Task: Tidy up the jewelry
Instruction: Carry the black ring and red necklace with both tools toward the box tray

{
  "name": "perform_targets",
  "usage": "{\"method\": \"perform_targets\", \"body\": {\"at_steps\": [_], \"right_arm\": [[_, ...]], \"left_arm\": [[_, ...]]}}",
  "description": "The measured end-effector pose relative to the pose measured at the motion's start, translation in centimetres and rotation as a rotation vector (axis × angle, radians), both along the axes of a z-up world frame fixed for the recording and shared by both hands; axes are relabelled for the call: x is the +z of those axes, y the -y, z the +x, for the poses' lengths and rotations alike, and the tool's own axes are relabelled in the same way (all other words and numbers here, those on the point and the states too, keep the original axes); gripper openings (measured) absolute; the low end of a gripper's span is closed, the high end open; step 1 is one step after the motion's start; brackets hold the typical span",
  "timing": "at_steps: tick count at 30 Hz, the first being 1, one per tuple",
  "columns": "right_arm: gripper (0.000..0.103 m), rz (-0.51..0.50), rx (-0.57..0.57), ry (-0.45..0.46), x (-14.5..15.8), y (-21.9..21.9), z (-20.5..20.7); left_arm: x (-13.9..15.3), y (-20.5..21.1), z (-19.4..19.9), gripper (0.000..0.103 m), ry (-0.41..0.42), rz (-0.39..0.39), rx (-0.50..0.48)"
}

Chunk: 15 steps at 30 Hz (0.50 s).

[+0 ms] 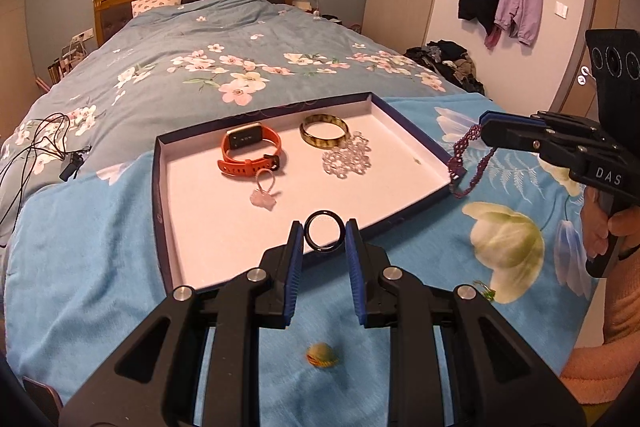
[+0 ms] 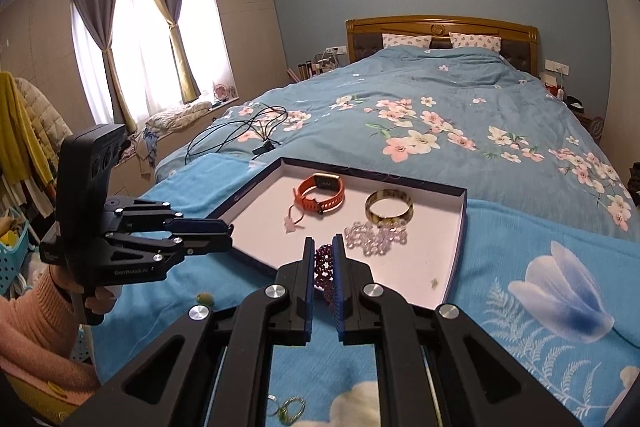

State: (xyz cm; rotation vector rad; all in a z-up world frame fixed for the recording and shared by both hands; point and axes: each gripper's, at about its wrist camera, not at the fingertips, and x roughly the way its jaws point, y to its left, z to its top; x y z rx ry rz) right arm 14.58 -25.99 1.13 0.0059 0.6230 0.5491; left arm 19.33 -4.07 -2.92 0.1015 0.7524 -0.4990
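A shallow white tray with a dark blue rim (image 1: pixel 280 203) (image 2: pixel 448 251) lies on the bed. In it are an orange watch (image 1: pixel 250 149) (image 2: pixel 320 194), a tortoiseshell bangle (image 1: pixel 324 131) (image 2: pixel 389 211), a clear bead bracelet (image 1: pixel 347 155) (image 2: pixel 376 237) and a small pink charm (image 1: pixel 264 197) (image 2: pixel 289 223). My left gripper (image 1: pixel 323 235) is shut on a black ring (image 1: pixel 323 230) over the tray's near rim. My right gripper (image 2: pixel 323 263) is shut on a purple bead bracelet (image 2: pixel 323 267) (image 1: pixel 466 155), which dangles at the tray's right edge.
A light blue blanket with large flowers (image 1: pixel 400 287) (image 2: pixel 520 287) covers the near bed. A small orange-green piece (image 1: pixel 321 355) (image 2: pixel 205 298) and a green-gold ring (image 1: pixel 484 290) (image 2: pixel 290 409) lie on it. Black cables (image 1: pixel 44 143) (image 2: pixel 240 131) lie on the floral duvet.
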Motion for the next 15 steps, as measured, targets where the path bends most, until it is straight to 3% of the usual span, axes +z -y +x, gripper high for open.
{"method": "perform_targets", "body": {"at_steps": [15], "right_arm": [[0.007, 0.006, -0.058, -0.045, -1.6, -0.1, 4.5]], "left_arm": [[-1.8, -0.6, 3.9, 0.022, -0.059, 0.02, 0.052]]}}
